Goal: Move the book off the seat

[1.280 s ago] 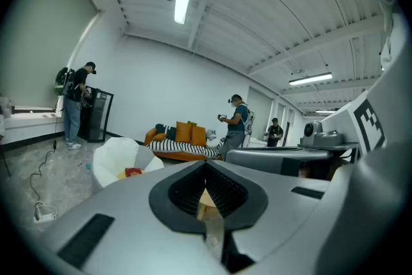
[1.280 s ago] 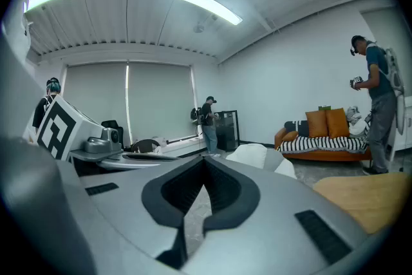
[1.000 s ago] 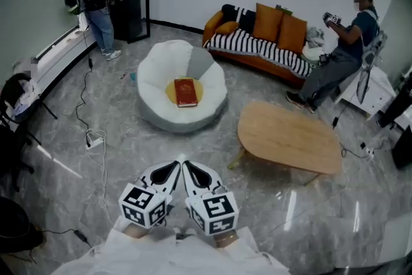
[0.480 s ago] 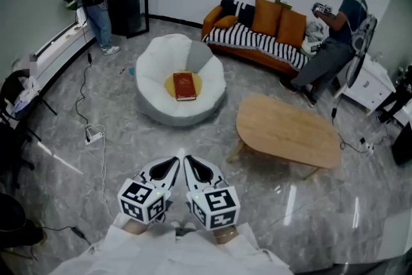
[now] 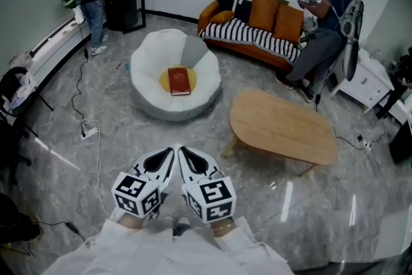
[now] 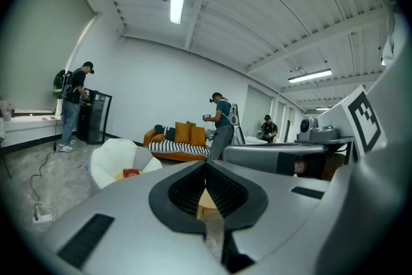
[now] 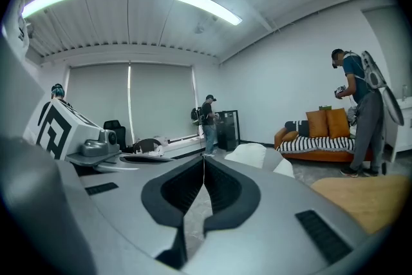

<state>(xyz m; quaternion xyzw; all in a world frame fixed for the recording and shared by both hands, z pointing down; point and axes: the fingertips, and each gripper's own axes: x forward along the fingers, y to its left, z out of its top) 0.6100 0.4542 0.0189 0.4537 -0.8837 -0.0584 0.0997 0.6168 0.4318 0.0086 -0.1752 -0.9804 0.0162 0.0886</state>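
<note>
Left tool [image 5: 168,154] and right tool [image 5: 183,152] are held side by side low in the head view. Each has its jaws pressed fully together with nothing between them, as both gripper views show. They point across the marble floor [image 5: 193,138] towards the seat, a white beanbag [image 5: 145,67] well ahead of them.

The red book [image 5: 179,81] lies flat on a yellow cushion [image 5: 164,79] in the hollow of the beanbag. It also appears small and far off in the left gripper view [image 6: 131,172].

The step in hand looks like the approach, with no grasp begun. To do it well, the person would need to close the gap first and open the jaws of one tool before arriving.

The book's near short edge is probably the best place to take hold, with one jaw slid under the cover and the other on top. The cushion is soft, so pressing straight down may only sink the book. The second tool could steady the far edge.

A power strip and cable [image 5: 89,132] lie on the floor to the left of the path and are best avoided. The bare wooden counter [image 5: 283,129] to the right seems a handy place to set the book down.
</note>
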